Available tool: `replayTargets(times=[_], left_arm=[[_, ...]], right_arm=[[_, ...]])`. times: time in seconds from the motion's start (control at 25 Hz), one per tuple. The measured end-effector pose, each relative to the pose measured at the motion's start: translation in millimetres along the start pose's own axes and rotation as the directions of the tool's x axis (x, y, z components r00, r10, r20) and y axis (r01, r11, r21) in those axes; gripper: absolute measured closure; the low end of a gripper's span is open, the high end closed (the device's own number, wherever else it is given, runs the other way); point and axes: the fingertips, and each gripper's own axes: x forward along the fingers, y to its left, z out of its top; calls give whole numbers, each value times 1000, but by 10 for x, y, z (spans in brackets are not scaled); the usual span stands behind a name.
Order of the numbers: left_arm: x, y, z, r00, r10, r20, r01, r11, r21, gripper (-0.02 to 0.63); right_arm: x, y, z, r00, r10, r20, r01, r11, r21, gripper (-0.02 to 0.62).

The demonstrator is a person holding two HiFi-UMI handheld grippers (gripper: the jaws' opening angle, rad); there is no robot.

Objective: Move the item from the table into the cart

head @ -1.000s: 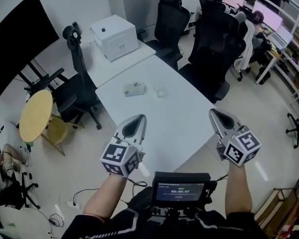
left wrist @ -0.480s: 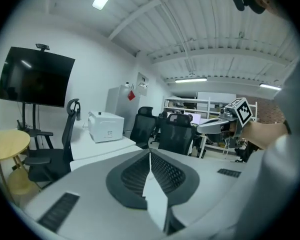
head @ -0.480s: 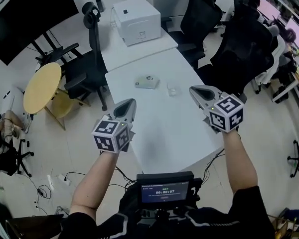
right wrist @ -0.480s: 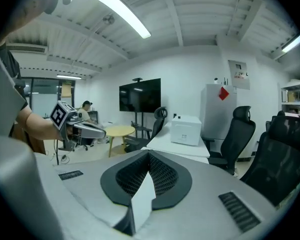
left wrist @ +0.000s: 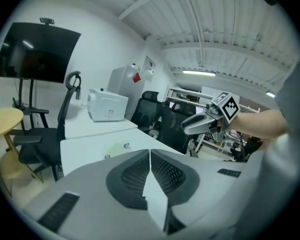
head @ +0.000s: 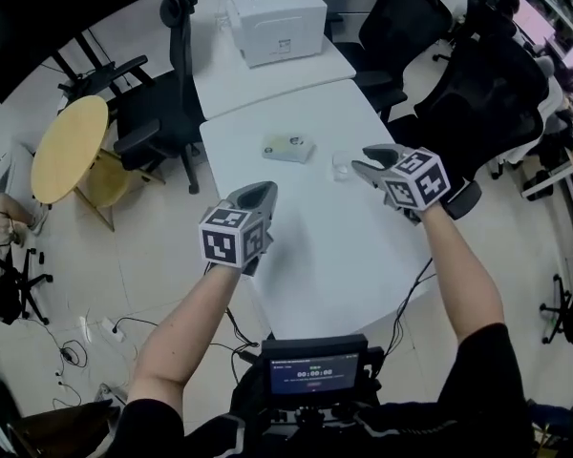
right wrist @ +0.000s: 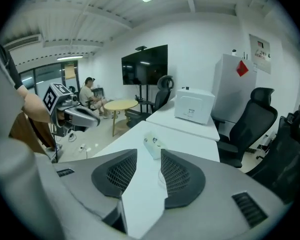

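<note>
Right gripper (head: 363,160) forward over table (head: 315,227), jaws opening, seemingly empty

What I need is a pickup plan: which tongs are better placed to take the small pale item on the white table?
Probably right. The right tongs point at the pale item, jaws opening with nothing between them. The left tongs are shut and hang farther back.
</note>
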Motion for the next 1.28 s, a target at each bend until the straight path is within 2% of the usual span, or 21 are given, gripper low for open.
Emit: replayTargets(times=[0.2, 0.36, 0.56, 0.72, 0.88, 0.96, 1.2, 1.28], left_arm=[[649, 257, -309, 997, -9, -81, 9, 1000, -5, 591], [999, 457, -575, 988, -1, -152, 1, 1000, -4, 589], [1294, 544, -810, 976, 16, -217, -20, 1000, -14, 589], [1500, 596, -918, 964, 2, -265, -1, 1000, 5, 589], [1756, 643, -1050, 957, 14, -289, -14, 1000, 2, 589], [1854, 642, -1115, 953, 12, -302, -16, 1000, -11, 589], [2119, 691, -1199, 951, 6, -311, -7, 1000, -2, 589], [2205, 732, -1224, 948, 19, -318, -17, 1000, 9, 589]], right_arm=[[693, -288, -332, 992, 30, -120, -31, 1000, -4, 446], [1154, -420, -628, 972, 56, -230, -65, 997, -30, 446], [1471, -591, -933, 950, 69, -306, -87, 995, -47, 446], [1725, -605, -1090, 922, 85, -379, -147, 980, -138, 445], [1958, -559, -1114, 897, 92, -432, -216, 944, -248, 445], [2038, -561, -1210, 877, 93, -472, -246, 930, -274, 445], [2215, -792, -1495, 802, 13, -597, -287, 885, -367, 445], [2251, -845, -1538, 783, 2, -622, -291, 885, -363, 445]])
